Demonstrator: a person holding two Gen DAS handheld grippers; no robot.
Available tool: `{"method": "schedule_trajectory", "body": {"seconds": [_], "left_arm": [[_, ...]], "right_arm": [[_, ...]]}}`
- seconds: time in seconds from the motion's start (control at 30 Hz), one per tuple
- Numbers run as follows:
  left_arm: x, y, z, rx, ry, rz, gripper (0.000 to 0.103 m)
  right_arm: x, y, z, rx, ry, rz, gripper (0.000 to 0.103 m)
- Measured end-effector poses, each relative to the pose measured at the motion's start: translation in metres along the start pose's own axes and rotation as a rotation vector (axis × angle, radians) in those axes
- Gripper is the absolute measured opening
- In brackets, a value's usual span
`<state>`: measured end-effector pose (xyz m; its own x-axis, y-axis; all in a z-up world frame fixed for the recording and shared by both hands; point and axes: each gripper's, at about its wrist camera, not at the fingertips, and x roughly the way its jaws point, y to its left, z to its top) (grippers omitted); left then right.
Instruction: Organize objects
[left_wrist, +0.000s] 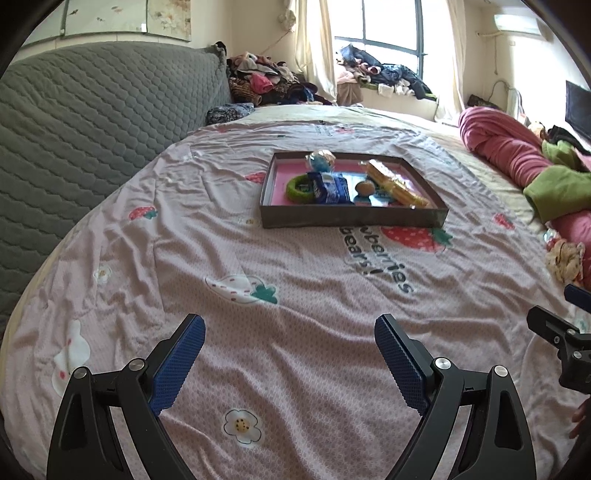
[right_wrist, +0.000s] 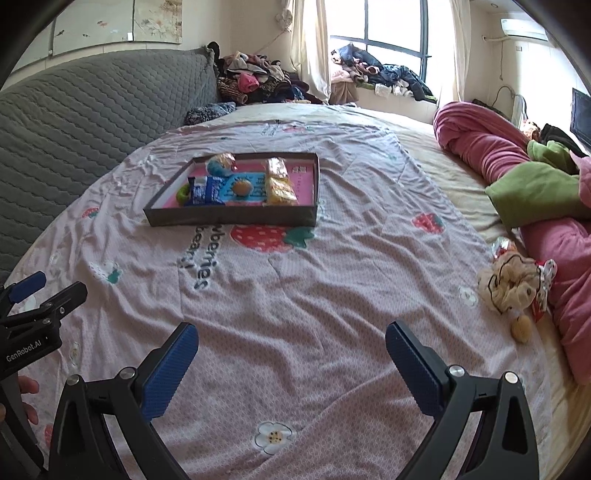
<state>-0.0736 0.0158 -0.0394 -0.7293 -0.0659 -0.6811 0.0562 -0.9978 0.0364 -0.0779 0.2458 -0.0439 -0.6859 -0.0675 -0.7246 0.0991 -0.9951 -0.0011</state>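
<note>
Both tools hang over the near part of the bed, holding nothing. On the left, the left hand-held gripper (left_wrist: 290, 363) has its blue-padded fingers (left_wrist: 179, 363) spread wide above the pink strawberry-print bedspread (left_wrist: 295, 295). On the right, the right hand-held gripper (right_wrist: 291, 369) is spread just as wide, with only bare sheet between its pads. Each tool shows at the edge of the other's view, so they sit side by side, a little apart.

Farther out on the bedspread lies a shallow dark box lid (left_wrist: 352, 218) with a pink inside, resting flat just beyond a large printed strawberry (right_wrist: 260, 236). Inside it, toward the left, are a green ring (left_wrist: 295, 188) and a blue snack packet (left_wrist: 330, 188) that overlaps the ring. A round blue-wrapped item (left_wrist: 320, 160) sits at the far edge. A small brown ball (left_wrist: 365, 188) lies on a blue card (right_wrist: 242, 190) near the middle, and yellow wrapped snacks (right_wrist: 280, 184) run along the right part.

Well to the right, outside the box lid, a cream scrunchie (right_wrist: 508, 282) lies on the bedspread beside a small red-and-white wrapper (right_wrist: 545, 284), close to a rolled pink blanket (right_wrist: 487, 147) with a green cushion (right_wrist: 535, 192) against it. A grey quilted headboard (left_wrist: 92, 110) runs along the left, and heaps of clothes (left_wrist: 266, 81) sit at the far end under the window.
</note>
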Motion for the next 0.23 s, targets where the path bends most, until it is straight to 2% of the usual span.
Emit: {"method": "schedule_trajectory", "body": {"seconds": [0.23], "left_arm": [[0.011, 0.001, -0.016, -0.001, 0.021, -0.004, 0.094]], "right_arm": [[0.015, -0.004, -0.019, 0.009, 0.038, -0.012, 0.102]]}}
